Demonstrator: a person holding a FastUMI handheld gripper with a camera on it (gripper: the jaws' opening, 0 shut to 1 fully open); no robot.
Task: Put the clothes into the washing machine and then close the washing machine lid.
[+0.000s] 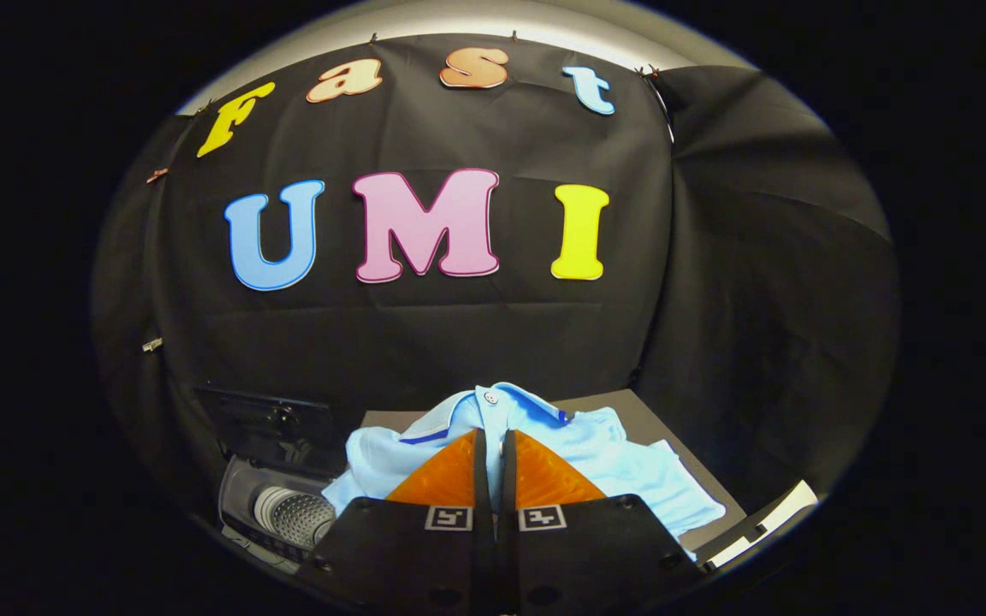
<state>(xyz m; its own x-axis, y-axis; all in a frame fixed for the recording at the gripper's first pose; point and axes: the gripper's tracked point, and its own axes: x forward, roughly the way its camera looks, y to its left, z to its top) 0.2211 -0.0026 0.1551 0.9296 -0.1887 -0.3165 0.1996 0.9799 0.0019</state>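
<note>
Clothes: light blue polo shirt (621, 479) with a darker blue collar trim and a white button is lying rumpled just ahead of and under the tongs, collar pointing away from them, one sleeve spreading off to their right.
Tongs: tongs (495, 445) are sitting with both orange fingers (446, 475) drawn together, only a thin dark slit showing between them; tips are hovering over the shirt's collar area. Cannot tell whether any cloth is pinched in that slit.
Surface: grey surface (630, 411) is carrying the shirt, showing bare beyond the collar and to the right of the tongs.
Washing machine: small top-loading washing machine (240, 496) is standing to the left of the tongs, just beside the surface; perforated metal drum (292, 513) is showing inside.
Lid: dark lid (266, 423) is standing raised behind the opening, leaning back toward the booth wall.
Far right: white-edged object (767, 522) is lying beyond the shirt's sleeve, too cropped to identify.
</note>
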